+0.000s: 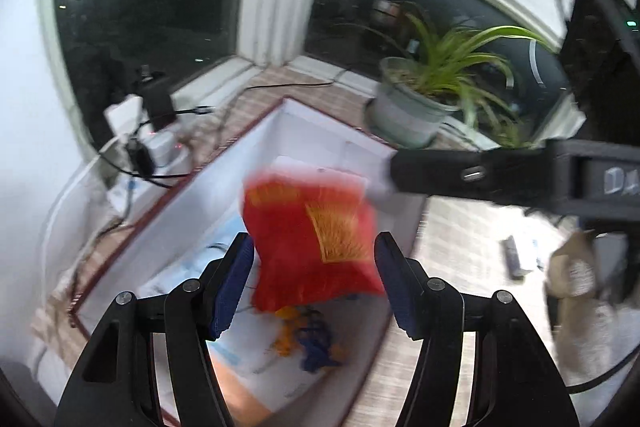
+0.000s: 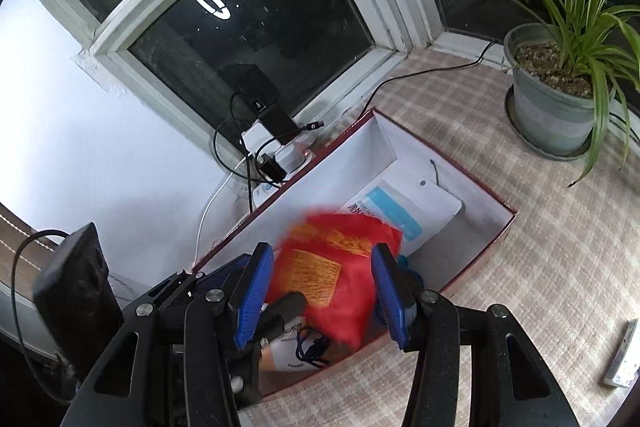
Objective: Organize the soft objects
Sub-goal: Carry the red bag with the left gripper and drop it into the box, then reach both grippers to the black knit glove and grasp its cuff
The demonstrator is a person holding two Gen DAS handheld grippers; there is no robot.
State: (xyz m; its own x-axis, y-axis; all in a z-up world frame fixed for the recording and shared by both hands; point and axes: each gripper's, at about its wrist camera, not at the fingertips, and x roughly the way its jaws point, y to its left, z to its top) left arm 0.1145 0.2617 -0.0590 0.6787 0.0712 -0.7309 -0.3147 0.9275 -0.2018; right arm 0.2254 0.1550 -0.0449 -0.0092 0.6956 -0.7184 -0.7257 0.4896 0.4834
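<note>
Red bag blurred, long axis toward box, both tools spread, ungripping.

We see a windowsill surface spread with a beige checked cloth, filling the right and lower right of the right wrist frame. An open box with white inner walls and a dark red rim lies on it at centre. A grey potted plant stands on its saucer in the upper right, well apart from the box. A black cable trails across the cloth from the window frame at top centre. White power strips with plugged adapters sit just beside the box's far left wall. A small flat object, blurred, lies at the lower right edge.

In the left wrist frame, we find the same cloth right of centre.
</note>
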